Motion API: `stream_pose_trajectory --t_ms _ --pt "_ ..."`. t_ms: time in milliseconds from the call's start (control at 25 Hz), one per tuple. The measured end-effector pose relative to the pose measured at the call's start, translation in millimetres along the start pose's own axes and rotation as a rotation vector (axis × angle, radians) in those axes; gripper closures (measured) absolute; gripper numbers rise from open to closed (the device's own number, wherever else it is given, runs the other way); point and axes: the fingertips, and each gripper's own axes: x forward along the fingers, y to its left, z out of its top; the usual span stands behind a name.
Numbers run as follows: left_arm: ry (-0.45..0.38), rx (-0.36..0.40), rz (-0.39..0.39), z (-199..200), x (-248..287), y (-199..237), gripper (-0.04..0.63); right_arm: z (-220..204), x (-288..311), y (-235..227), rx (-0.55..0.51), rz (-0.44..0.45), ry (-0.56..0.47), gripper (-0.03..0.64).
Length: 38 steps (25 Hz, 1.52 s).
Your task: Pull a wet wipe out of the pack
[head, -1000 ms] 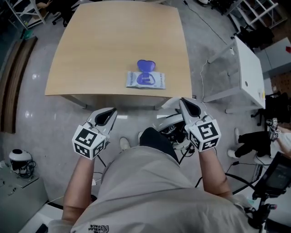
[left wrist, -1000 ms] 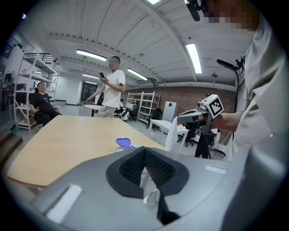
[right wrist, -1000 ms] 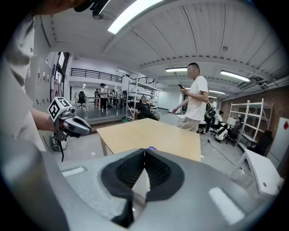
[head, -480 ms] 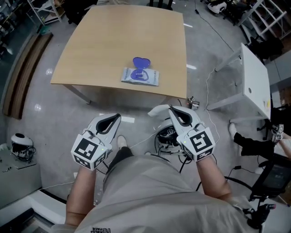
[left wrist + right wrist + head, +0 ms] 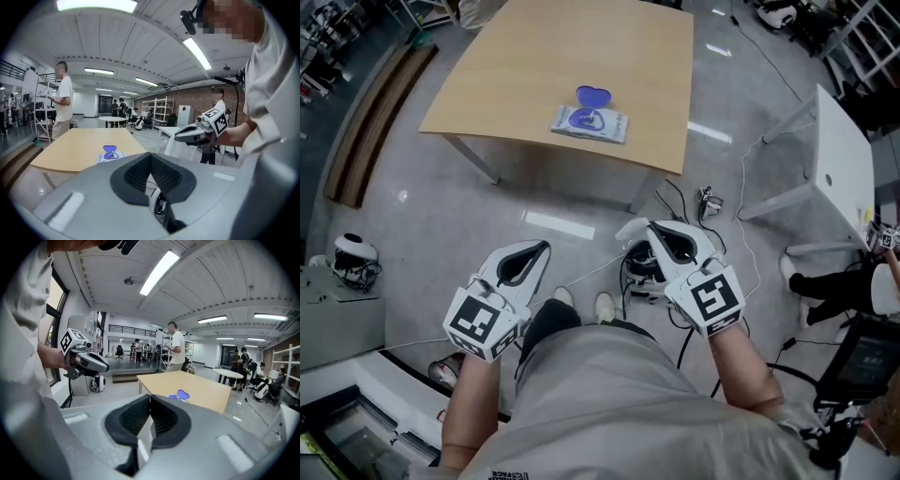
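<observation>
Though flat, wipe pack (image 5: 590,124), blue lid (image 5: 593,96) up

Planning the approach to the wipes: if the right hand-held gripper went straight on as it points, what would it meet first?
Probably the table, near its front edge; only open floor lies before it. The wet wipe pack sits slightly right of that line. Depth is unclear.

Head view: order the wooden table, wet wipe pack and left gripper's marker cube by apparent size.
1. wooden table
2. left gripper's marker cube, narrowly; nearness to the camera enlarges it
3. wet wipe pack
</observation>
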Motion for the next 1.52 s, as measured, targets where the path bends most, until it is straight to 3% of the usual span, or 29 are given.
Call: stream_pose_trajectory --t_ms 440,920,1200,1520 --pt "-0.027 0.030 -0.031 -3 -51 -55 0.589 7 -48 60 -0.008 -0.002 -0.027 0.614" --pt "-0.026 0.050 -0.059 -43 -170 -87 0.590 19 -86 182 -0.003 -0.021 -0.032 0.614" --pt "-0.039 0.073 -0.096 -62 -231 -118 0.589 22 -126 251 -0.012 -0.079 -0.027 0.614" --pt "-0.052 0.099 -0.131 -74 -257 -147 0.590 20 -155 295 -0.003 -0.075 -0.055 0.614"
